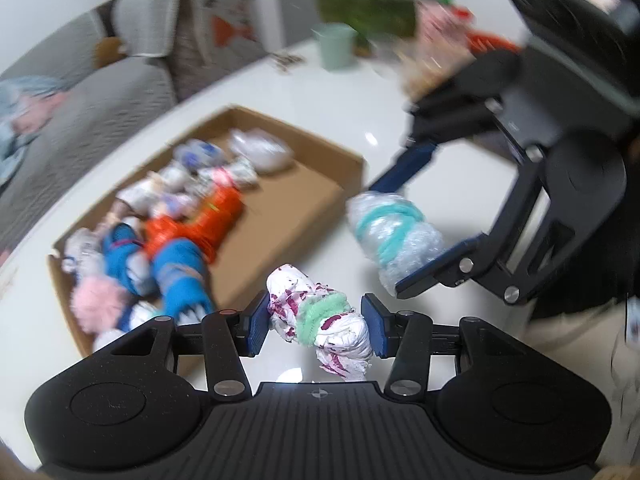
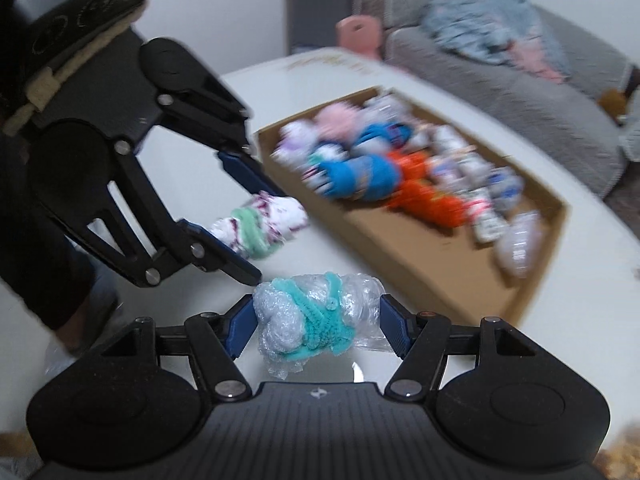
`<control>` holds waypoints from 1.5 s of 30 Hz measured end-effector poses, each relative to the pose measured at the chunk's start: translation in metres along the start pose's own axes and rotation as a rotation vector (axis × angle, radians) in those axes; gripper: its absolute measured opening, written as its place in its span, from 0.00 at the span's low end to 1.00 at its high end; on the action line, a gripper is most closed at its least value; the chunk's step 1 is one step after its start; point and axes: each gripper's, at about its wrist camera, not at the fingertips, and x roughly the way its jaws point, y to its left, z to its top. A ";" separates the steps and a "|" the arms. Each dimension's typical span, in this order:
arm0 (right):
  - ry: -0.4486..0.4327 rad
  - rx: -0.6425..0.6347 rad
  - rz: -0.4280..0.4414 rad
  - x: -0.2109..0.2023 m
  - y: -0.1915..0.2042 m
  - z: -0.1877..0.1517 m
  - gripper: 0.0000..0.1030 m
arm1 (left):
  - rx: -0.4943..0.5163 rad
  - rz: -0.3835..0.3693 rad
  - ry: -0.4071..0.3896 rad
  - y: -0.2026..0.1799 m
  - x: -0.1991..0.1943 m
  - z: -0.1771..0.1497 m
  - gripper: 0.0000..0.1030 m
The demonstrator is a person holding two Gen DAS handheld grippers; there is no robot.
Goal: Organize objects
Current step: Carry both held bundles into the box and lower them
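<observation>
The left claw point(image 1: 316, 326) pinches a white bundle point(image 1: 320, 320) printed with purple marks and tied round its middle with a green fuzzy band point(image 1: 320, 314); both blue pads point(image 1: 258, 326) press on the bundle's ends; the bundle hangs clear above the white surface point(image 1: 312, 120). The right claw point(image 2: 318, 326) pinches a roll of clear bubble wrap point(image 2: 320, 316) bound with turquoise fuzzy wire point(image 2: 324, 320); its pads bear on the two ends of the roll, which likewise sits above the surface.

In the left wrist view, the right claw enters from the upper right with the bubble-wrap roll held between its fingers, just beside and slightly beyond the white bundle; in the right wrist view, the left claw enters from the upper left with the white bundle in its grip, close to the roll but apart from it.

An open cardboard box point(image 1: 336, 196) rests on the surface near both claws; its near half stands bare, while its far half holds a heap of wrapped bundles: orange point(image 1: 200, 224), blue point(image 1: 180, 276), pink point(image 1: 96, 308) and several white or clear ones; motion blur prevents finer identification.

A pale green cup point(image 1: 336, 48) stands at the far edge of the surface; a grey sofa point(image 2: 520, 92) lies beyond, with light blue cloth point(image 2: 480, 20) on it.
</observation>
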 end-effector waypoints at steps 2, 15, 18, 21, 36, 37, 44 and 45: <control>-0.031 0.037 -0.049 -0.007 -0.011 0.003 0.60 | -0.063 0.025 -0.022 0.008 0.000 0.010 0.53; -0.105 0.261 -0.255 -0.002 -0.080 0.017 0.60 | -0.289 0.171 0.022 0.040 0.031 0.062 0.53; -0.092 0.256 -0.254 0.006 -0.085 0.019 0.60 | -0.315 0.170 0.044 0.041 0.043 0.064 0.53; -0.077 0.248 -0.250 0.013 -0.087 0.022 0.60 | -0.349 0.174 0.073 0.042 0.056 0.063 0.53; -0.022 0.243 -0.243 0.037 -0.105 0.032 0.60 | -0.457 0.185 0.143 0.061 0.096 0.057 0.53; -0.020 0.241 -0.241 0.037 -0.105 0.032 0.60 | -0.463 0.185 0.148 0.061 0.098 0.056 0.53; 0.011 0.233 -0.226 0.042 -0.105 0.032 0.60 | -0.498 0.199 0.172 0.064 0.107 0.049 0.53; 0.014 0.233 -0.224 0.043 -0.105 0.032 0.60 | -0.499 0.203 0.173 0.064 0.108 0.049 0.53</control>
